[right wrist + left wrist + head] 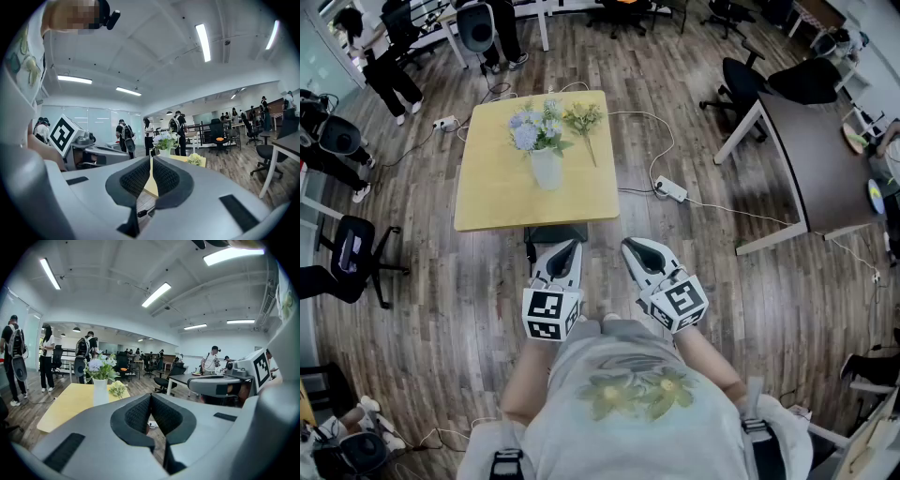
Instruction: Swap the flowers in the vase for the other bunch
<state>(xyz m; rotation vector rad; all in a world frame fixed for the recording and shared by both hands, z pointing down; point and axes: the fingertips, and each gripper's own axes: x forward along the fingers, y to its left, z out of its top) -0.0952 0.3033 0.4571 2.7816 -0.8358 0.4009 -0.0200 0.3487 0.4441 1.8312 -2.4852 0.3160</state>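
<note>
A white vase [546, 170] with pale blue and white flowers [532, 128] stands upright on the square yellow table [487, 202]. The other bunch [584, 119], yellow-green, lies flat on the table just right of the vase. Both grippers hover side by side short of the table's near edge, close to the person's body. My left gripper [573, 244] is shut with nothing between its pads. My right gripper [630, 244] is shut and empty too. The left gripper view shows the vase [100, 392] and the lying bunch [117, 389] far ahead of the jaws.
A dark desk [825, 159] and black office chairs [741, 84] stand to the right. A power strip [671, 189] and cables lie on the wooden floor beside the table. Another chair [352, 253] is at the left. People stand at the far left.
</note>
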